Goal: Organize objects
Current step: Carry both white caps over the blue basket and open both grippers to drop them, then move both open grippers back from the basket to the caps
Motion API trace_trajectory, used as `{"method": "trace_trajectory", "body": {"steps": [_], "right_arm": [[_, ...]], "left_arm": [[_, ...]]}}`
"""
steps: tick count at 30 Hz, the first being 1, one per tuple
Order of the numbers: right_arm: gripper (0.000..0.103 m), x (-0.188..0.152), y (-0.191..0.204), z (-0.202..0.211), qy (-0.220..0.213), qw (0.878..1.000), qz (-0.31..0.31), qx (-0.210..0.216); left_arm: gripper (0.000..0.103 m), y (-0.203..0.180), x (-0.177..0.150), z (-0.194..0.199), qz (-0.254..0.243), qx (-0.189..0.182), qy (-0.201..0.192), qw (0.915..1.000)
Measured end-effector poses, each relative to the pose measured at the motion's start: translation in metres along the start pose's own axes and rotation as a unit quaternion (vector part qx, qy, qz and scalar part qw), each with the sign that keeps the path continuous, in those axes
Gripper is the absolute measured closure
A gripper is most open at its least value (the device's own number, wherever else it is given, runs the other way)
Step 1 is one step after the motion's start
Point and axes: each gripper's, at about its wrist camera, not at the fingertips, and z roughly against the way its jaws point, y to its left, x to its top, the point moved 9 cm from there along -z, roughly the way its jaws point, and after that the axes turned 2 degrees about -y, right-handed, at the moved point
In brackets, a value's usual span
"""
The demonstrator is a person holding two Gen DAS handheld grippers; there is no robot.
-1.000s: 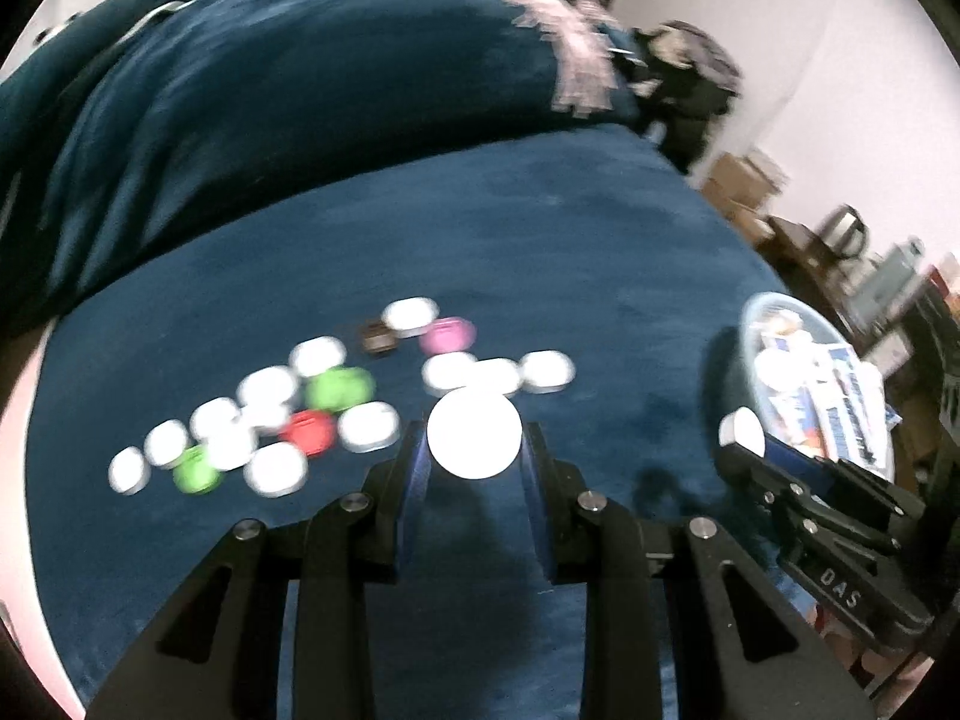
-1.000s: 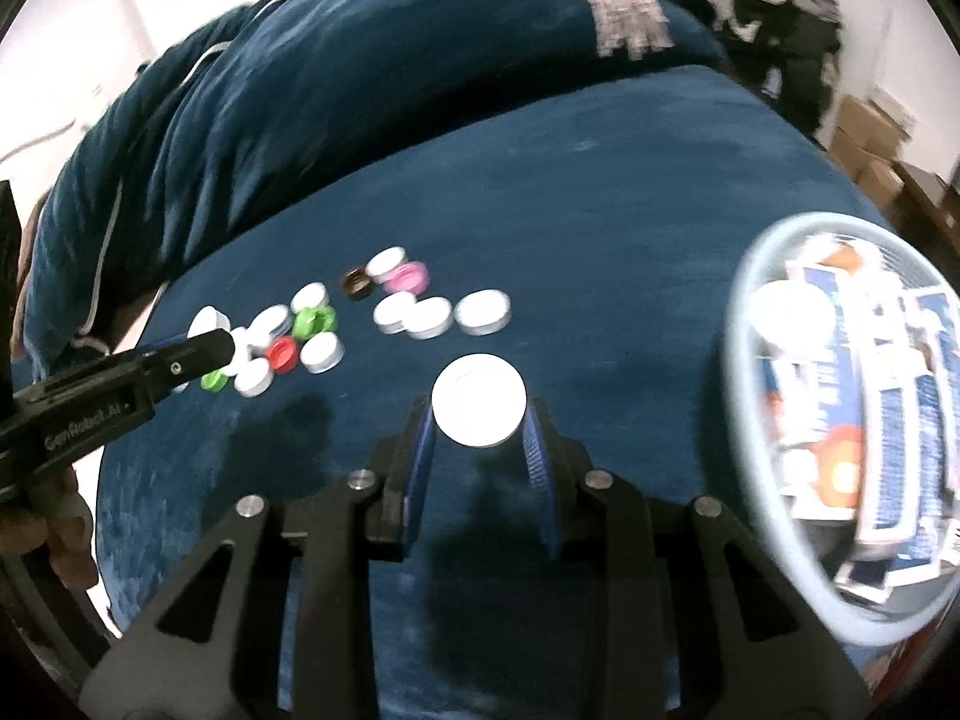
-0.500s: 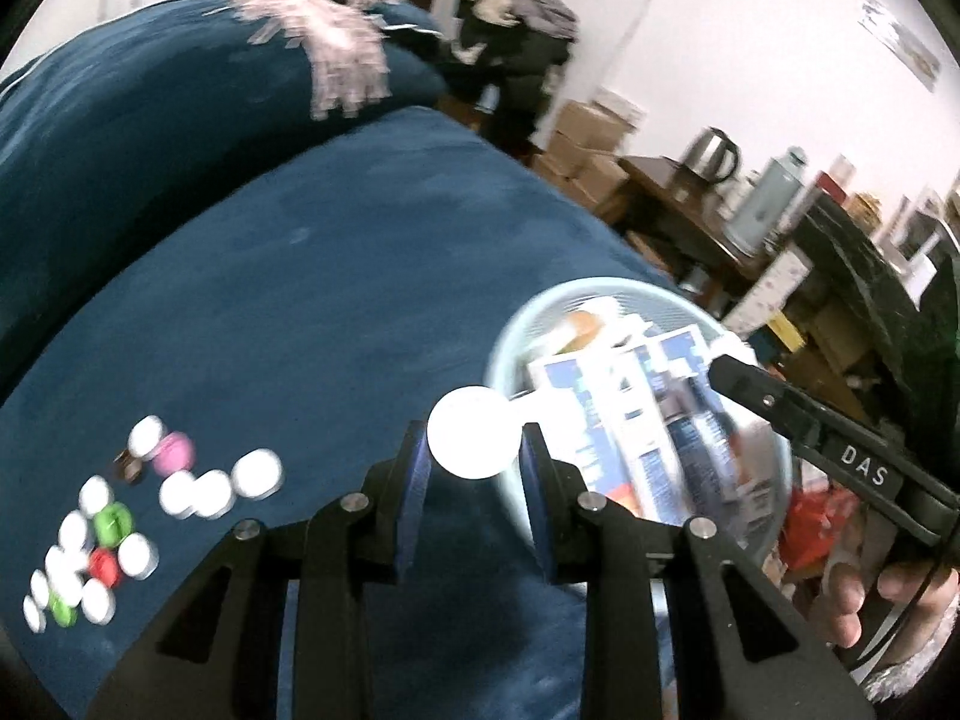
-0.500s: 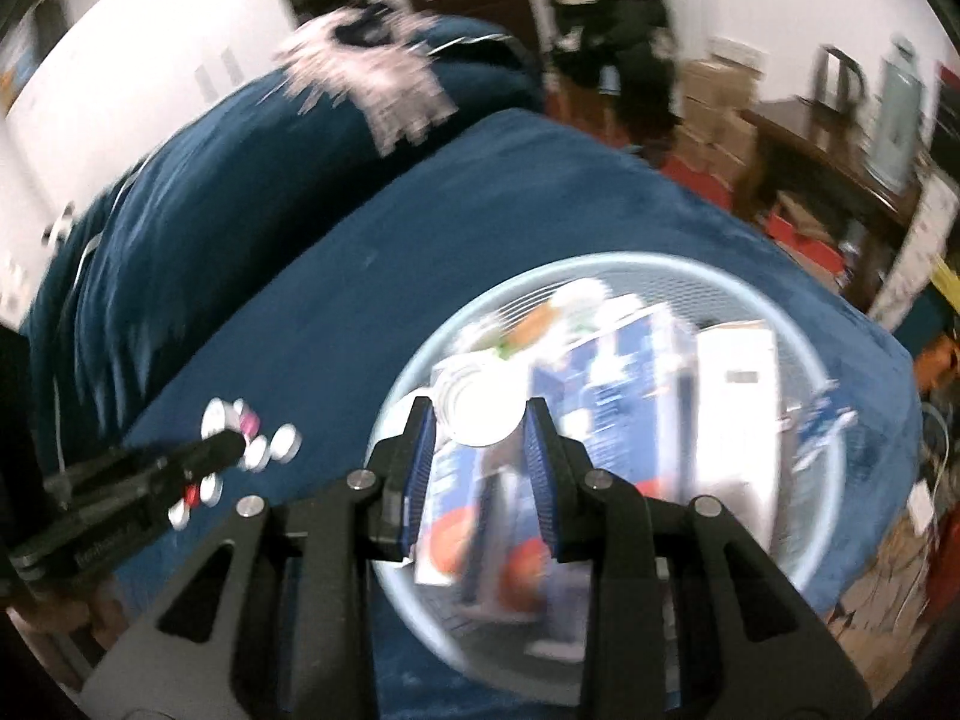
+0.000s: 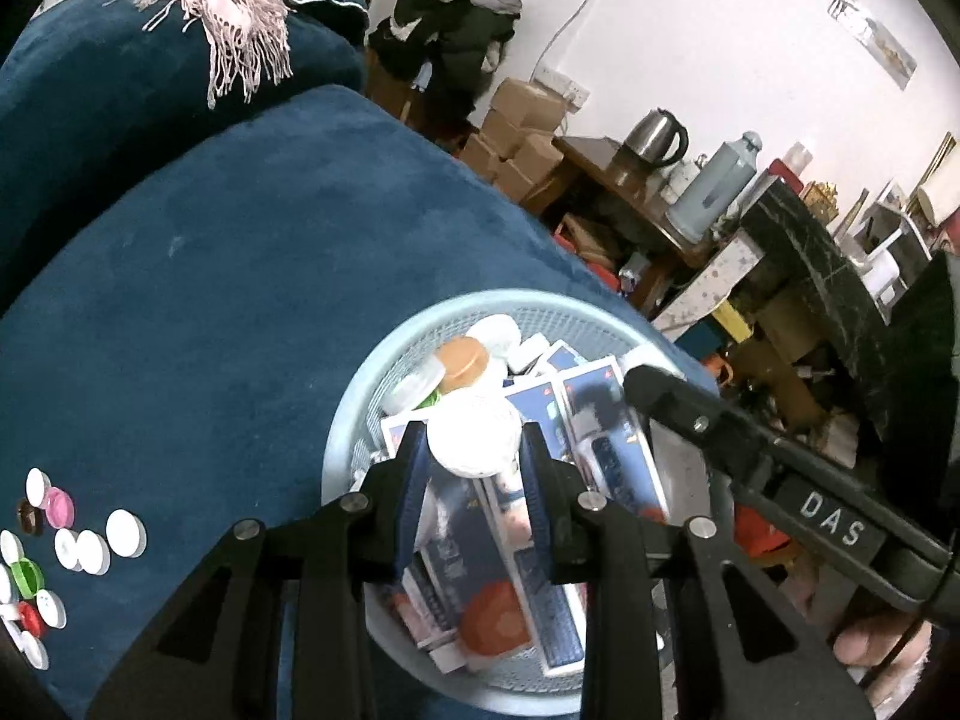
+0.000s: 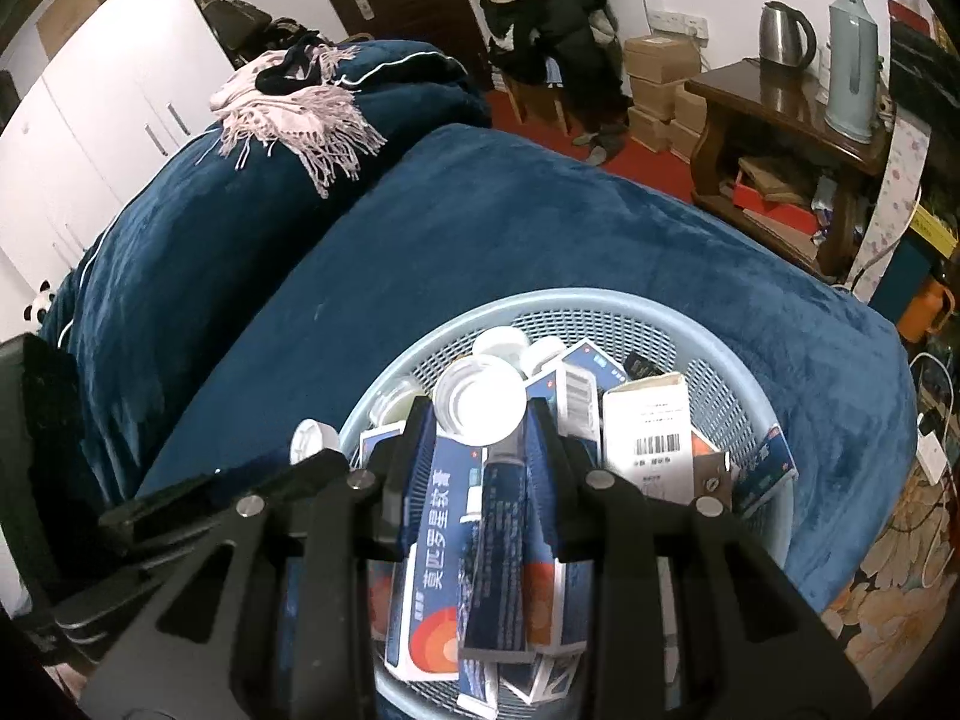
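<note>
Left hand-held gripper [image 5: 474, 468] had just eased open slightly, white cap [image 5: 475, 441] between its pads, over the blue basket [image 5: 360, 396]. Right hand-held gripper [image 6: 480, 426] clamped another white cap [image 6: 480, 401] above the same basket.

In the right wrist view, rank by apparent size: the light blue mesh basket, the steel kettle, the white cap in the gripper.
1. Light blue mesh basket, clearly largest.
2. White cap held in the right gripper, and the steel kettle: similar, so unranked; the cap is much nearer the camera.

Plush blue blanket [image 6: 540, 228], perforated plastic basket [image 6: 690, 324], glossy cardboard boxes [image 6: 432, 540]
</note>
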Motion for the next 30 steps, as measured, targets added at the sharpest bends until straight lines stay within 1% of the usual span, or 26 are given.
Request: {"method": "trace_trajectory", "body": {"steps": [1, 2, 3, 4, 5, 6, 7, 8, 9, 12, 15, 22, 27, 30], "right_arm": [[0.07, 0.0, 0.0, -0.002, 0.006, 1.0, -0.002, 0.006], [0.066, 0.0, -0.001, -0.003, 0.011, 1.0, -0.003, 0.007], [0.059, 0.0, -0.003, -0.004, 0.014, 1.0, -0.006, 0.007], [0.058, 0.0, -0.006, -0.001, 0.008, 1.0, -0.011, -0.001], [0.054, 0.002, -0.01, 0.003, -0.004, 1.0, -0.016, -0.008], [0.045, 0.003, -0.012, 0.005, -0.01, 1.0, -0.018, -0.008], [0.04, 0.003, -0.013, 0.008, -0.016, 1.0, -0.018, -0.009], [0.03, 0.003, -0.014, 0.011, -0.02, 1.0, -0.016, -0.013], [0.022, 0.003, -0.015, 0.013, -0.024, 0.999, -0.013, -0.017], [0.015, 0.0, -0.012, 0.014, -0.025, 1.0, 0.0, -0.016], [0.012, -0.004, -0.006, 0.014, -0.02, 1.0, 0.011, -0.017], [0.01, -0.011, 0.012, 0.014, -0.014, 0.999, 0.034, -0.012], [0.01, -0.018, 0.033, 0.011, -0.009, 0.999, 0.049, -0.001], [0.01, -0.024, 0.051, 0.01, -0.006, 0.998, 0.059, 0.009]], "left_arm": [[0.049, 0.0, 0.001, 0.0, 0.004, -0.002, 0.0, 1.0], [0.03, 0.002, 0.001, 0.001, 0.008, 0.0, -0.001, 1.0], [0.022, 0.005, 0.001, 0.002, 0.011, 0.008, -0.005, 0.9999], [0.01, 0.01, 0.002, 0.004, 0.014, 0.016, -0.012, 0.9997], [0.004, 0.013, 0.002, 0.007, 0.017, 0.021, -0.016, 0.9995], [0.003, 0.018, 0.001, 0.009, 0.02, 0.032, -0.019, 0.9991], [0.002, 0.021, 0.0, 0.011, 0.021, 0.041, -0.022, 0.9987], [0.002, 0.025, -0.001, 0.013, 0.019, 0.047, -0.024, 0.9984], [0.001, 0.027, -0.002, 0.015, 0.016, 0.054, -0.025, 0.9981], [0.001, 0.036, -0.008, 0.019, 0.008, 0.075, -0.023, 0.9969], [0.001, 0.047, -0.014, 0.022, 0.017, 0.082, -0.018, 0.9963], [0.001, 0.069, -0.02, 0.038, 0.037, 0.1, -0.025, 0.994], [0.001, 0.091, -0.03, 0.052, 0.048, 0.116, -0.026, 0.9918], [0.001, 0.111, -0.04, 0.067, 0.056, 0.131, -0.03, 0.9894]]}}
